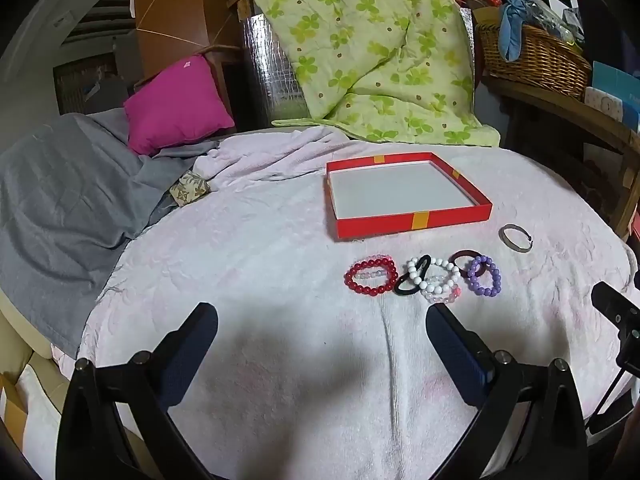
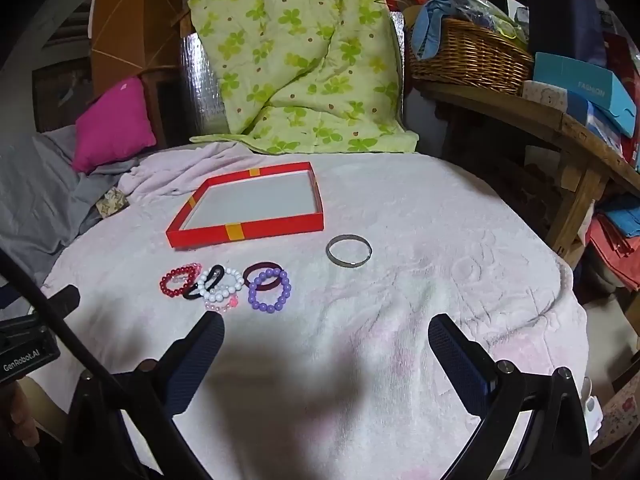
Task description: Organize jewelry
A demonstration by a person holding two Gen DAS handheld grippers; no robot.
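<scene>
A shallow red box (image 1: pixel 416 221) (image 2: pixel 248 235) with a white floor lies empty on the pale pink towel. In front of it sits a cluster of jewelry: a red bead bracelet (image 1: pixel 371 276) (image 2: pixel 173 280), a black hair tie (image 1: pixel 410 280), a white bead bracelet (image 1: pixel 434 276) (image 2: pixel 221 280), a dark maroon ring (image 2: pixel 262 275) and a purple bead bracelet (image 1: pixel 485 275) (image 2: pixel 269 290). A silver bangle (image 1: pixel 516 237) (image 2: pixel 349 251) lies apart to the right. My left gripper (image 1: pixel 322 320) and right gripper (image 2: pixel 326 330) hover open, short of the cluster, holding nothing.
A green floral quilt (image 1: pixel 372 48) hangs behind the table. A magenta cushion (image 1: pixel 176 104) and grey cloth (image 1: pixel 60 192) lie at the left. A wicker basket (image 2: pixel 468 56) and blue boxes (image 2: pixel 588 84) fill a wooden shelf at the right.
</scene>
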